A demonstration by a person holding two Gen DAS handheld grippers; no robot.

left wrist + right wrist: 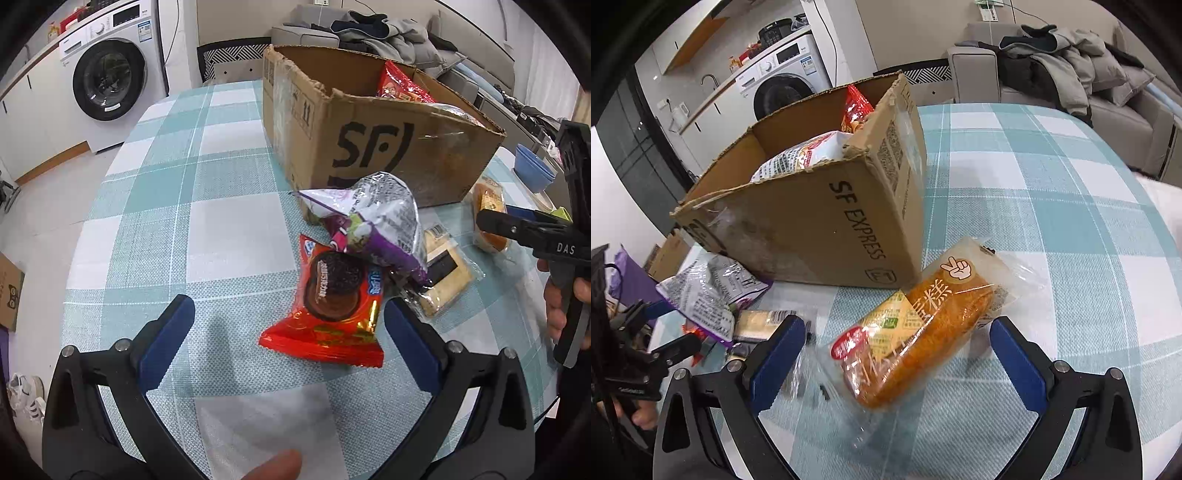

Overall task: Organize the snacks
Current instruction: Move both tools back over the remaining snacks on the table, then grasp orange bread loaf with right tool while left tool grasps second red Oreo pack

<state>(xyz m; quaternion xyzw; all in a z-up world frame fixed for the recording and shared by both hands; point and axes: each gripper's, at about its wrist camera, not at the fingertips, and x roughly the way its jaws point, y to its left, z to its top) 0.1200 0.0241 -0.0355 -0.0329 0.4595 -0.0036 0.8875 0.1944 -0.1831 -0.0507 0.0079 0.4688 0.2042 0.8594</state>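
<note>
A cardboard SF box [369, 144] [812, 221] stands on the checked tablecloth with snack bags inside. In front of it lie a red cookie packet [332, 314], a purple and silver bag [373, 221] [709, 291] leaning on it, a clear-wrapped cracker pack [443, 273] [761, 323] and an orange cake in clear wrap [916, 332] [489, 210]. My left gripper [288, 325] is open, its fingers on either side of the red packet's near end. My right gripper [897, 347] is open around the cake, without touching it.
The checked table [207, 229] has free cloth to the left of the box. A washing machine [110, 77] stands beyond the table's far left. A sofa with piled clothes [1071, 70] is behind. Blue bowls [532, 166] sit at the table's right edge.
</note>
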